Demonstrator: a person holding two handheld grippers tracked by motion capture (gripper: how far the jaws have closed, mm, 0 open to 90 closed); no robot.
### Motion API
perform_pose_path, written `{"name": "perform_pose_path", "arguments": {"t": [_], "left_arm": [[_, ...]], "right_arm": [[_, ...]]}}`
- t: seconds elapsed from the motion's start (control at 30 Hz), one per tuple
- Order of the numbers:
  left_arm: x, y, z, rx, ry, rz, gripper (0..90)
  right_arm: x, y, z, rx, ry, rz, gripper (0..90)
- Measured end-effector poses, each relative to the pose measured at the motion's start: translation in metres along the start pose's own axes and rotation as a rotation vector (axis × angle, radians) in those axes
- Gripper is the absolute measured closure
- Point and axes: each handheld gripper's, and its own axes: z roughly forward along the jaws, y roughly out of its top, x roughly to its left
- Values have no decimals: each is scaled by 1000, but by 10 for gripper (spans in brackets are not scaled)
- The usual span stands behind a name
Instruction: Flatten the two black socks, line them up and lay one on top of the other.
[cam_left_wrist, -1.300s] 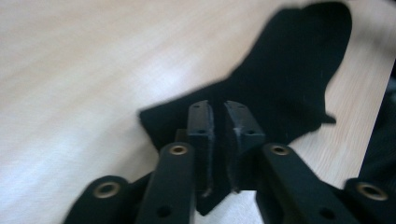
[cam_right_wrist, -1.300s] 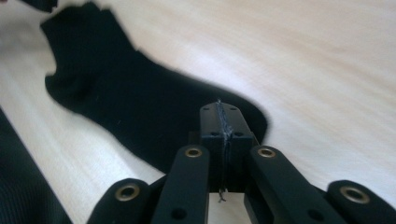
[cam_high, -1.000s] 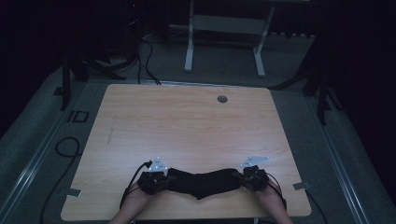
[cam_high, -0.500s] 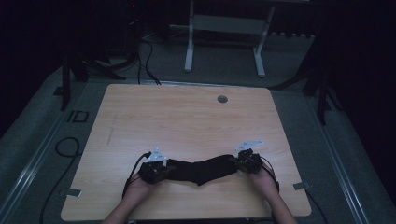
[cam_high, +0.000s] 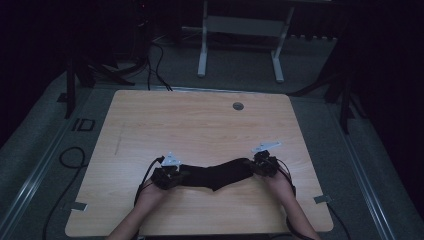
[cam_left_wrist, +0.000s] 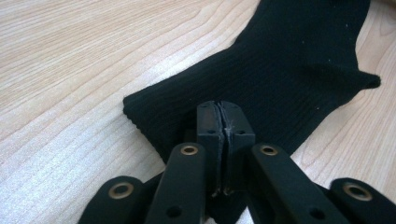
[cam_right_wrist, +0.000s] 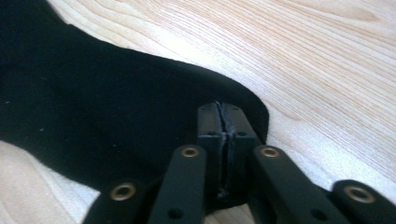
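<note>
evidently each end of the black sock (cam_high: 216, 173) is pinched: the left gripper (cam_left_wrist: 225, 116) grasps the ribbed cuff, the right gripper (cam_right_wrist: 225, 119) the toe, though both jaws have just been easing a little. that keeps it stretched flat on the table (cam_high: 200, 125) near the front edge. its fold line is hard to read, possibly a heel. open wood lies far beyond.

High view: the table (cam_high: 200, 125) fills the middle of the frame. A sock (cam_high: 217, 174) lies lengthwise across its lower centre, between the left gripper (cam_high: 172, 176) at lower left and the right gripper (cam_high: 257, 165) at lower right. A grommet (cam_high: 238, 106) sits at upper centre.
</note>
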Motion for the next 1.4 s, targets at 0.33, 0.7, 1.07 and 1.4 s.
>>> {"name": "perform_pose_path", "arguments": {"t": [0.33,0.7,1.07,1.4], "left_arm": [[-10,6,-16,-71,10,0,265],[-1,-11,-39,-165,89,25,136],[13,-34,-60,-196,114,49,121],[20,-57,-80,-206,170,60,107]], "right_arm": [[8,8,-23,-97,-34,-39,304],[0,-10,-38,-185,21,5,124],[-12,-41,-52,-225,-5,34,123],[-22,-67,-58,-182,-40,29,124]]}}
